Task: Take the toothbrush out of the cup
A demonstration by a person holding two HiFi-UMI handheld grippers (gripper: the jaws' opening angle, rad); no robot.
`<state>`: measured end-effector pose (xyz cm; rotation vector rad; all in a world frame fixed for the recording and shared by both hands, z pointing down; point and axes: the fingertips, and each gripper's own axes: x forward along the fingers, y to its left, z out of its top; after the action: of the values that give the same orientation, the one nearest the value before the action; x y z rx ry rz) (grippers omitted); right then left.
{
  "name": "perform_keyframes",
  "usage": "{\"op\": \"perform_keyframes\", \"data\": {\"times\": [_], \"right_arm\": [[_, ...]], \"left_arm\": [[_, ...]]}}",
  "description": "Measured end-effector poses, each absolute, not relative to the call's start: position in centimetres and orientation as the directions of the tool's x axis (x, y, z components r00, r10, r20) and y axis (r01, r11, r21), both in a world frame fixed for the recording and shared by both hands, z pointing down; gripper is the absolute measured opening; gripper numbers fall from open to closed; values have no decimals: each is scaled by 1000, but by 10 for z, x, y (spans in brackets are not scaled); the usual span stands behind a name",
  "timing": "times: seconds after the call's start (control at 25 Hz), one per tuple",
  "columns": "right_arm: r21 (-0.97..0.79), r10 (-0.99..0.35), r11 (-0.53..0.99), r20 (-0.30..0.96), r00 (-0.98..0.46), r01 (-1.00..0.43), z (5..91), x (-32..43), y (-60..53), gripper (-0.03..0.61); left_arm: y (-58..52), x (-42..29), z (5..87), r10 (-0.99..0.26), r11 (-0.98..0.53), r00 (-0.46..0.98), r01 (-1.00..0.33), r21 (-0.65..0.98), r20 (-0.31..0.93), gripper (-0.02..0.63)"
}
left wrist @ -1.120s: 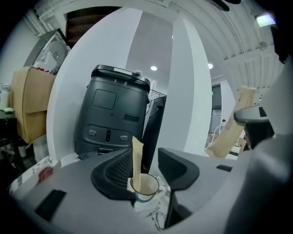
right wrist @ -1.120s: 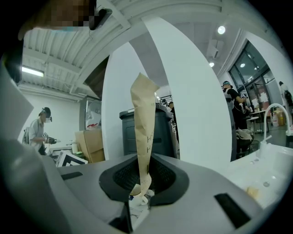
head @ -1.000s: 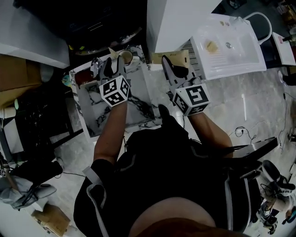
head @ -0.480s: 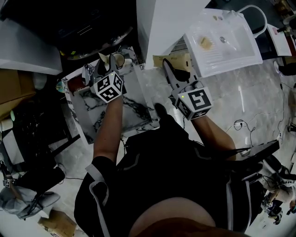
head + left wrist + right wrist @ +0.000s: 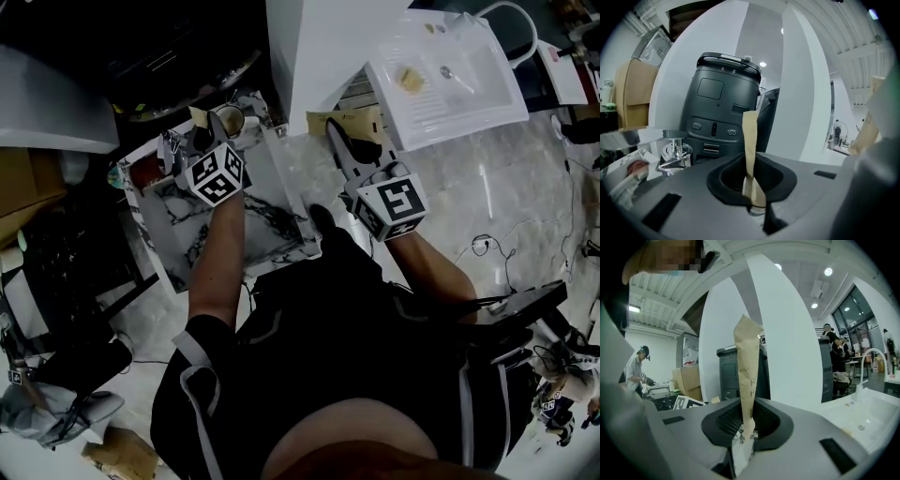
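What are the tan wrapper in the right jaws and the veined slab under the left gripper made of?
Wrapper: looks like matte brown kraft paper, creased, faintly printed. Slab: white with dark veins, so marble or a marble-look laminate; the pictures cannot settle which.

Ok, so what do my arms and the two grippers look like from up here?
The left gripper and right gripper are each dark grey, with two long tapering jaws and a white cube of black square markers at the back. Seen close, the jaws are grey with black ribbed recesses. You wear a black short-sleeved top with pale trim on the sleeves. No cables show.
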<state>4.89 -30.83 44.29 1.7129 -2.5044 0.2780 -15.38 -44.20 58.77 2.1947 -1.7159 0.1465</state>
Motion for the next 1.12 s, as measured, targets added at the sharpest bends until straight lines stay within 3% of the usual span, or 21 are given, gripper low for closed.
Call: {"op": "perform_keyframes", "data": {"times": [1.12], "right_arm": [[-138, -888, 444, 66, -456, -885, 392, 24, -313, 58]], "left_arm": [[-357, -168, 437, -956, -278, 291, -939, 205, 38, 32]]}}
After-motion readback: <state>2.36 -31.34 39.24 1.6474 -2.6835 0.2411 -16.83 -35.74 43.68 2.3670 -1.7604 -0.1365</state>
